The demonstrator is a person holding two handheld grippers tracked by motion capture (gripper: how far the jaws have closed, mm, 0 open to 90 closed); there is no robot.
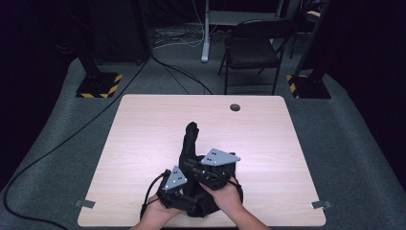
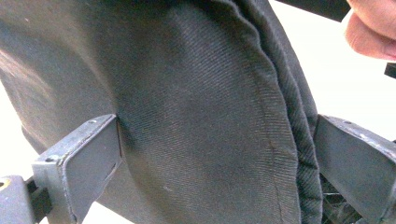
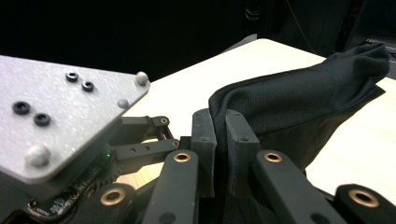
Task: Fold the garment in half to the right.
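A black garment [image 1: 190, 139] lies on the light wooden table [image 1: 143, 124], one narrow end stretching toward the far side. Both hands work at its near end. My right gripper [image 3: 218, 116] is shut on a raised fold of the black cloth [image 3: 303, 98]; in the high view my right gripper [image 1: 201, 165] sits under its grey plate. My left gripper [image 2: 215, 123] stands open, with a wide bulge of the cloth [image 2: 196, 102] and its stitched hem between the jaws; in the high view my left gripper [image 1: 178, 184] is just left of the right one.
A round cable hole [image 1: 234, 107] marks the table's far edge. A folding chair [image 1: 251, 50] and two stands with striped bases [image 1: 98, 86] stand on the carpet behind. Metal brackets [image 1: 85, 203] sit at the near corners. A cable [image 1: 57, 143] runs across the floor at left.
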